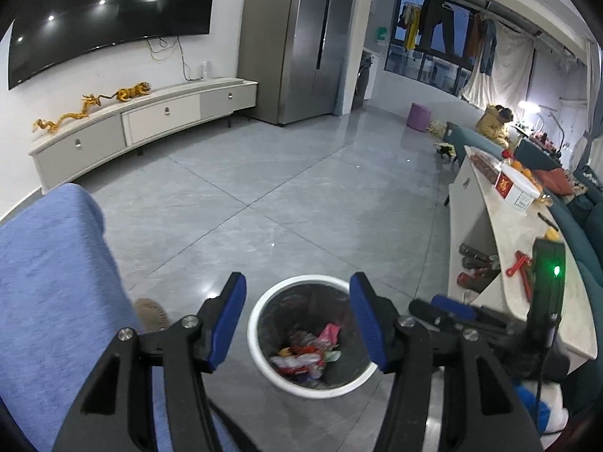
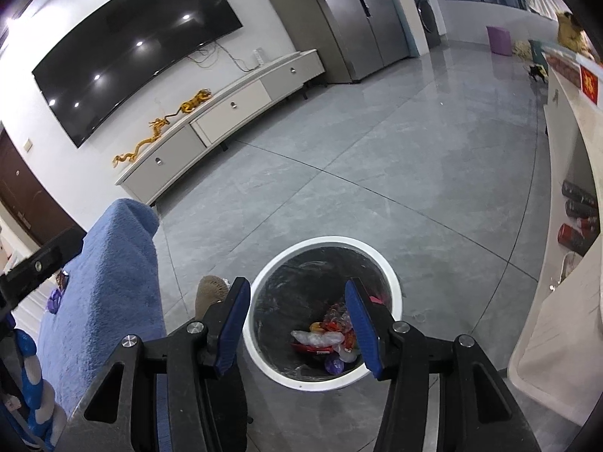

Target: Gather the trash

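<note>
Both the left gripper [image 1: 297,320] and right gripper [image 2: 297,324] hung open and empty, the trash bin [image 2: 392,282] directly below at 12 o'clock.

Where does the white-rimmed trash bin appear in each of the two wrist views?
Left wrist: trash bin, bottom centre, between the open left gripper fingers.
Right wrist: trash bin, bottom centre, between the open right gripper fingers.
Shared landmark: the television on the wall, upper left.
</note>
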`<act>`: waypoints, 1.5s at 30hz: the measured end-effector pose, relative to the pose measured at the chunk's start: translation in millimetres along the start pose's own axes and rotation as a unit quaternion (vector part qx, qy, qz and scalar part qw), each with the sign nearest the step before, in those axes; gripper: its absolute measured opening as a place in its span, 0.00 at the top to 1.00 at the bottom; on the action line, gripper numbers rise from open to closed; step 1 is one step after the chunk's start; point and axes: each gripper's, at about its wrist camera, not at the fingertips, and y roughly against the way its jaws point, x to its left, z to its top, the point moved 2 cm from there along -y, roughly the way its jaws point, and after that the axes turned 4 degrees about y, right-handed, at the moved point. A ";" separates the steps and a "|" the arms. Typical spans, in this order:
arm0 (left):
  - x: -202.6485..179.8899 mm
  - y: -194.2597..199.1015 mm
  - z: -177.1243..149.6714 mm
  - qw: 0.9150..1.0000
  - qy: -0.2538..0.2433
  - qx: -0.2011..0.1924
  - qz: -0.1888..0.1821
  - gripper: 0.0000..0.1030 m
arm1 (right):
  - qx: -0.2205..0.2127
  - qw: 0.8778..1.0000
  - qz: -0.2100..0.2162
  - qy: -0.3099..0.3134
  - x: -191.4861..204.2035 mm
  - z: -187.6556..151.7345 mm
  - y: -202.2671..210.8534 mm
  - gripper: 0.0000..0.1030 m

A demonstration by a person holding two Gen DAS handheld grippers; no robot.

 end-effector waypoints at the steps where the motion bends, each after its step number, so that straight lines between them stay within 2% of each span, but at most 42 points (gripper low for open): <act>1: 4.5 6.8 -1.7 1.000 0.000 0.000 0.002 0.47 | -0.001 1.000 0.002 0.006 6.0 0.5 1.4 0.51; 13: 44.2 81.3 -10.3 0.997 0.014 -0.052 0.050 0.46 | -0.020 0.998 0.017 0.059 60.1 8.5 21.0 0.50; 22: 80.1 122.2 -21.9 0.993 0.051 -0.078 0.078 0.46 | -0.031 0.995 0.024 0.097 100.9 10.7 34.1 0.49; 34: 119.5 179.4 -40.2 0.980 0.079 -0.122 0.136 0.46 | -0.041 0.987 0.044 0.150 155.1 6.4 47.6 0.46; 45: 163.0 206.5 -57.6 0.970 0.124 -0.136 0.161 0.46 | -0.027 0.978 0.065 0.198 204.3 -3.9 41.0 0.44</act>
